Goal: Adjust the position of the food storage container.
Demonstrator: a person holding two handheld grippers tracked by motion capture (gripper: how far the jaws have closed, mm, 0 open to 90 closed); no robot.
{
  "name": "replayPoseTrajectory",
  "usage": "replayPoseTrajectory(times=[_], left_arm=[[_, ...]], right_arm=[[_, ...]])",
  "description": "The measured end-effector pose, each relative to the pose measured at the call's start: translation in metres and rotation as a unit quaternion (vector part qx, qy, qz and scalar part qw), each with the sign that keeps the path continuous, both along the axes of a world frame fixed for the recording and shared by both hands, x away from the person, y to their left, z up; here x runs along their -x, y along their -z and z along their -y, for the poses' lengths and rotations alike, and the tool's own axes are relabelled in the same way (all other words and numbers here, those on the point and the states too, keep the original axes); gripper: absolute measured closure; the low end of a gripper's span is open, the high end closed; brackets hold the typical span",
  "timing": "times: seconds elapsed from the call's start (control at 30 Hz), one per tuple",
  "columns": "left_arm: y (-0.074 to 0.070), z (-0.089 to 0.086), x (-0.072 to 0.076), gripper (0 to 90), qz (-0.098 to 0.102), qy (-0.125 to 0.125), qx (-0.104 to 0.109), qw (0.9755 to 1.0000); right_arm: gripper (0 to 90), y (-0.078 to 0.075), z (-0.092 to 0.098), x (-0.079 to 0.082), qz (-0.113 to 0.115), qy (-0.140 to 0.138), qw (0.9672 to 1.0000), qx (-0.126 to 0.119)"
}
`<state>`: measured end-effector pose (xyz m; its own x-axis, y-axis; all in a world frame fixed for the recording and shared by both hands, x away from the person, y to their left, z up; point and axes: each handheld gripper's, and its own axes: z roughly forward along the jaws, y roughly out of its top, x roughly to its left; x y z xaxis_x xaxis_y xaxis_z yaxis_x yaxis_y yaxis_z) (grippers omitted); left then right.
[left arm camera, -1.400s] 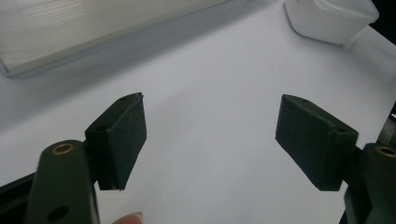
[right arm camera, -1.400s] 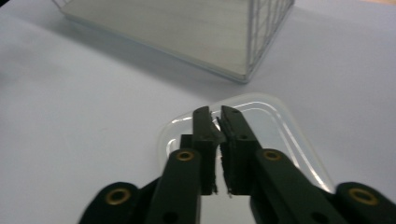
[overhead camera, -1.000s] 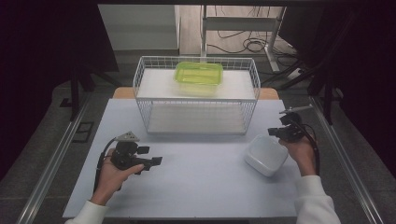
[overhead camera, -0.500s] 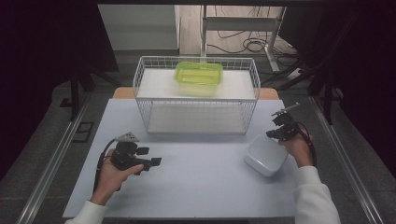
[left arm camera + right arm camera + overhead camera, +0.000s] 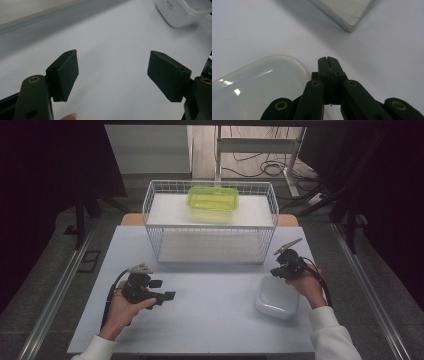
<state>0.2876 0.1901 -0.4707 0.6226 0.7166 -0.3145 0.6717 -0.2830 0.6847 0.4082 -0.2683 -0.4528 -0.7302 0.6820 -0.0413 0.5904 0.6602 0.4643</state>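
Hovering closed, right hand-held gripper (image 5: 278, 271) nears container (image 5: 276, 296) rim.

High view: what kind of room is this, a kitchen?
Probably not a kitchen; more likely a lab or workshop. A white table holds a wire basket, loose cables lie on the floor, and dark curtains hang around.

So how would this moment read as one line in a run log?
left tool: open, empty, over mat | right tool: shut, empty, beside white container's rim | green container: on wire basket
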Motion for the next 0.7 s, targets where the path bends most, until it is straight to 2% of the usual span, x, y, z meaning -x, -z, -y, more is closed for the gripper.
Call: replayPoseTrajectory(times=[0.17, 0.27, 0.3, 0.33, 0.37, 0.4, 0.47, 0.53, 0.57, 0.63, 0.67, 0.7], left_arm=[[0.001, 0.000, 0.000, 24.3, -0.002, 0.002, 0.001, 1.0000], [0.000, -0.001, 0.001, 24.1, -0.001, 0.000, 0.001, 1.0000], [0.000, -0.002, 0.001, 24.2, -0.002, -0.002, 0.003, 1.0000], [0.001, -0.003, 0.001, 24.2, -0.002, -0.002, 0.003, 1.0000], [0.001, -0.003, 0.001, 24.2, -0.003, -0.003, 0.004, 1.0000], [0.002, -0.004, 0.001, 24.1, -0.004, -0.004, 0.003, 1.0000], [0.002, -0.004, 0.001, 24.1, -0.004, -0.004, 0.003, 1.0000], [0.001, -0.005, 0.002, 24.0, -0.003, -0.004, 0.005, 1.0000], [0.001, -0.005, 0.002, 24.0, -0.003, -0.004, 0.006, 1.0000], [0.000, -0.006, 0.002, 24.0, -0.002, -0.005, 0.008, 1.0000], [0.000, -0.006, 0.003, 24.0, -0.002, -0.004, 0.010, 0.9999], [-0.001, -0.007, 0.003, 24.0, -0.003, -0.003, 0.013, 0.9999]], right_arm=[[89.4, 0.002, -0.010, 0.007, 0.000, -0.023, 0.9997, 0.000], [89.4, -0.002, -0.008, 0.010, 0.007, -0.017, 0.9998, 0.002], [89.3, -0.007, -0.004, 0.014, 0.014, -0.009, 0.9998, -0.006], [89.4, -0.021, 0.007, 0.022, 0.028, 0.014, 0.9993, -0.018], [89.4, -0.021, 0.007, 0.022, 0.028, 0.014, 0.9993, -0.018], [89.4, -0.032, 0.021, 0.029, 0.036, 0.039, 0.9982, -0.027], [89.3, -0.035, 0.026, 0.032, 0.038, 0.047, 0.9978, -0.027], [89.3, -0.037, 0.038, 0.041, 0.035, 0.069, 0.9967, -0.023], [89.3, -0.037, 0.047, 0.046, 0.033, 0.086, 0.9956, -0.019], [89.3, -0.036, 0.056, 0.054, 0.030, 0.099, 0.9945, -0.018], [89.3, -0.032, 0.063, 0.063, 0.025, 0.109, 0.9936, -0.011], [89.3, -0.032, 0.063, 0.063, 0.025, 0.109, 0.9936, -0.011]])
